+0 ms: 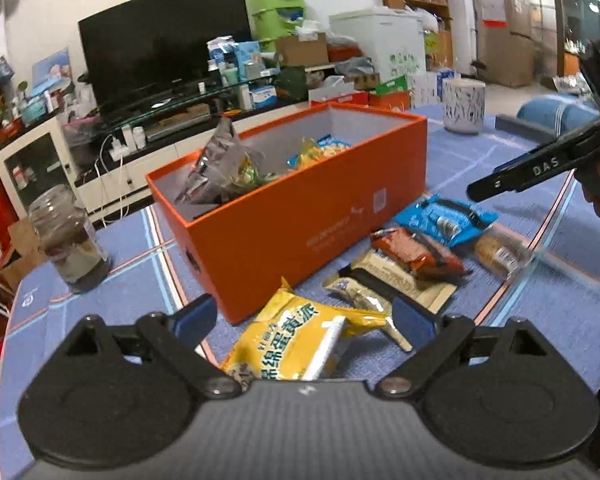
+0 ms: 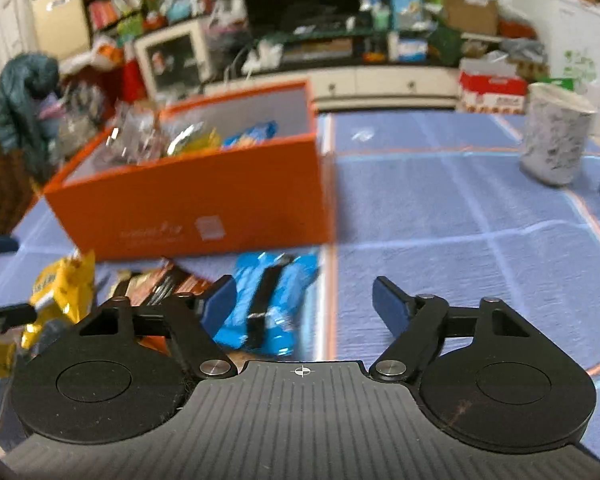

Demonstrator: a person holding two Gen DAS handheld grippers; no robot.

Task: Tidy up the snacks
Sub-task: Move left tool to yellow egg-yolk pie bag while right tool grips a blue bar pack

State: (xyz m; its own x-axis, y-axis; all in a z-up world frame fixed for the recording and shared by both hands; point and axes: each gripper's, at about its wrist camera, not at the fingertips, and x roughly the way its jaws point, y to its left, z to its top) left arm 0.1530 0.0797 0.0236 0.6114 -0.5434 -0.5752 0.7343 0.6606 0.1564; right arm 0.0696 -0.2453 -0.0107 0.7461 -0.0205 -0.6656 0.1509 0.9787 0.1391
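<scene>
While we hold both tools low over the blue table cover, the left gripper stands wide apart with one yellow packet lying between its fingers, untouched as far as we can tell. Our right gripper is likewise spread wide and grips nothing; one blue packet lies just ahead of its left finger.

Taking the orange box as our landmark, we count six loose snacks in front of it: the yellow packet nearest, then two beige wrappers, one red-orange packet, the blue packet and one clear-wrapped biscuit. Inside the box we see a heap of snacks; we cannot count them. Left of the box stands one jar; behind it to the right stands one white patterned cup.
</scene>
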